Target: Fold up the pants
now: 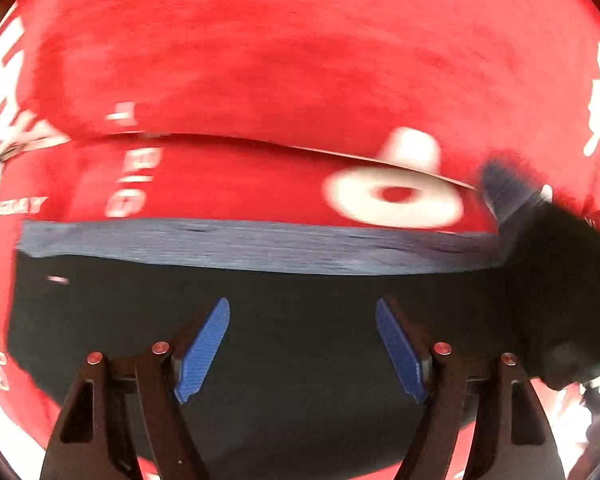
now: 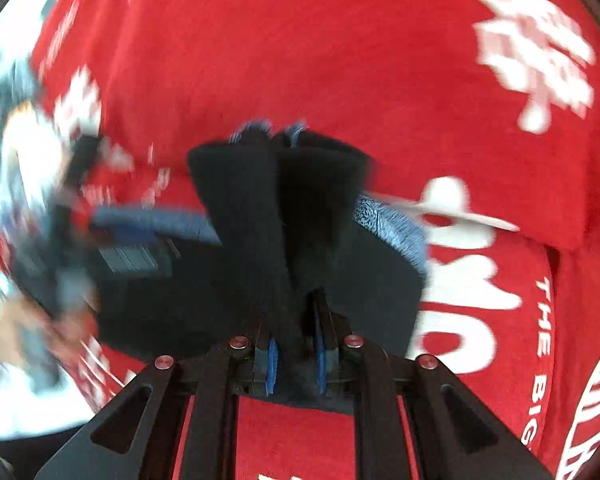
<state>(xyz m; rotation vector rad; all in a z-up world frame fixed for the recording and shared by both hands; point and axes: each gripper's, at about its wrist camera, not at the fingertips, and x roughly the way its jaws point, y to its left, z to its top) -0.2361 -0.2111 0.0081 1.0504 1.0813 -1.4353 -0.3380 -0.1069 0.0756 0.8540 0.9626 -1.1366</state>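
The dark pants [image 1: 260, 340] lie across the lower half of the left wrist view, flat on a red cloth with white lettering [image 1: 300, 60] that covers the surface, with a blue-grey ribbed band [image 1: 260, 246] running along their upper edge. In the right wrist view a bunched fold of the same pants [image 2: 260, 208] stands up in the middle of the frame, lifted off the red cloth.

The right claw [image 2: 296, 364] is closed narrow on that fold, its blue pads pressed against the dark fabric. The left claw [image 1: 302, 344] stands wide with nothing between its pads, hovering over the flat part.

This looks like the carry-over stage of a fold: one end is raised and needs laying across the flat part. The next move calls for the right claw to bring its fold down with edges matched, while the free left claw could pin or smooth the flat layer so it does not drag.
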